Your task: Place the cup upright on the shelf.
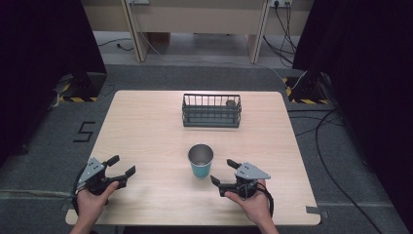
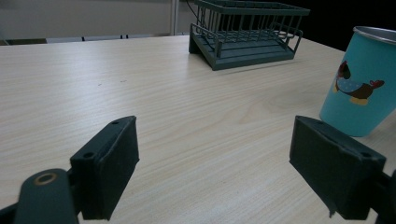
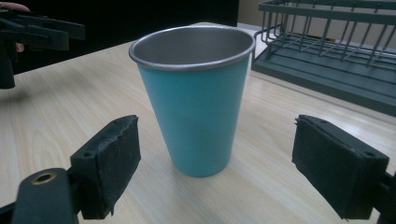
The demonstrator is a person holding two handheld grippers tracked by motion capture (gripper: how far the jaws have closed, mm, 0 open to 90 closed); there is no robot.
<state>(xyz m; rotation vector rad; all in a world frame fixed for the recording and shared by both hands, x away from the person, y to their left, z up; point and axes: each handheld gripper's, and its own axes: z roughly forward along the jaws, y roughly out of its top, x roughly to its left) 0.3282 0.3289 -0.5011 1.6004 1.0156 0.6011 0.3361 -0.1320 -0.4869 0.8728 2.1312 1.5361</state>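
A teal metal cup (image 1: 200,160) stands upright near the middle of the wooden table (image 1: 146,131). My right gripper (image 1: 222,172) rests open just right of the cup; in the right gripper view the cup (image 3: 194,98) stands ahead between the wide-spread jaws, untouched. At the table's front left my left gripper (image 1: 122,165) is open and holds nothing; in the left gripper view the cup (image 2: 362,81) shows a bird picture at the right edge. A dark green wire rack (image 1: 211,110) sits at the back of the table.
A small dark object (image 1: 230,103) lies inside the rack at its right end. Bare tabletop (image 2: 187,107) stretches ahead of the left gripper up to the rack (image 2: 245,32). Cables run over the floor to the right of the table (image 1: 326,146).
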